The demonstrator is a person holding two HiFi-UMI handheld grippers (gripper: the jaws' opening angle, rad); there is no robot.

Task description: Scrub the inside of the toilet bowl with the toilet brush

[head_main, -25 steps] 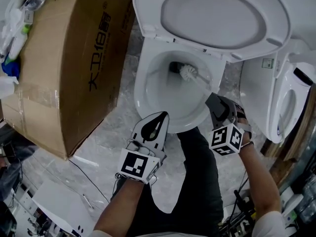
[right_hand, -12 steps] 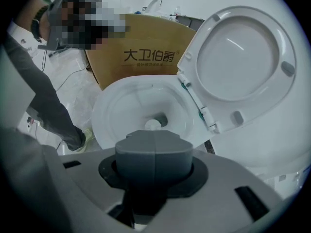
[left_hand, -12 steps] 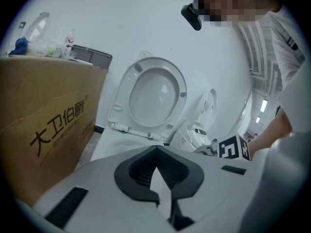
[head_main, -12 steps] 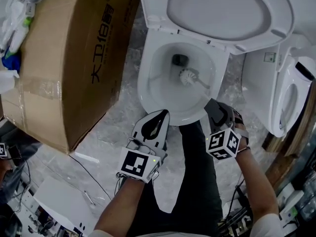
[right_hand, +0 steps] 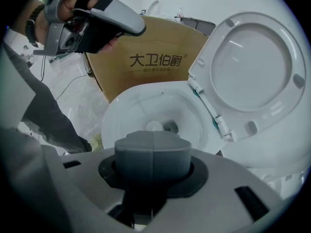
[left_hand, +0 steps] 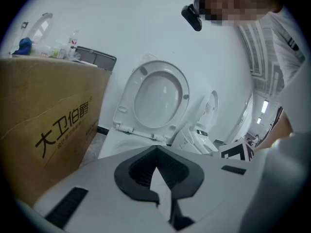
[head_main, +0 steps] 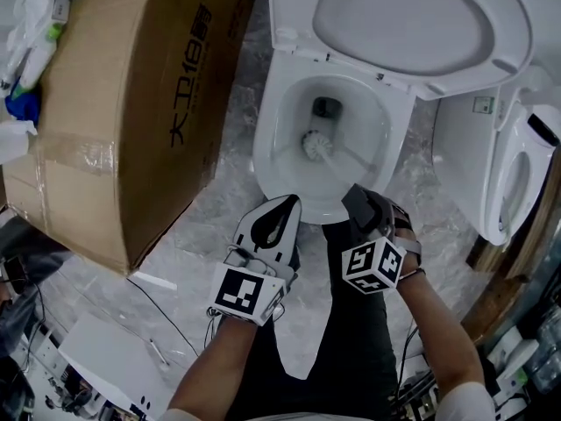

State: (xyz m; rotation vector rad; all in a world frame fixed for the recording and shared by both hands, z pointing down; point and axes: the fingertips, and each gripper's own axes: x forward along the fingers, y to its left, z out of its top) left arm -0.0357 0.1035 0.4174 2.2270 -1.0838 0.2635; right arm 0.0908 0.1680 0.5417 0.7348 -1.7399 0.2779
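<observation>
Toilet brush (head_main: 316,145), handle seen only overhead, pinched in right claw (head_main: 358,196); left claw (head_main: 289,207) closed.

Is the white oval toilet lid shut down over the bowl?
No, the white oval toilet lid is raised, leaving the bowl open.

Toilet brush (head_main: 314,144): the near end of the handle is hidden behind the right gripper (head_main: 355,198) in the head view. In the right gripper view its own pads block the handle, and the bristles are only a pale blur. Toilet lid (head_main: 421,24) and cardboard box (head_main: 131,103) are cut off by the top edge. Second toilet (head_main: 508,182) is cut off at the right. Clutter (head_main: 31,16) beyond the box is too small to name.
</observation>
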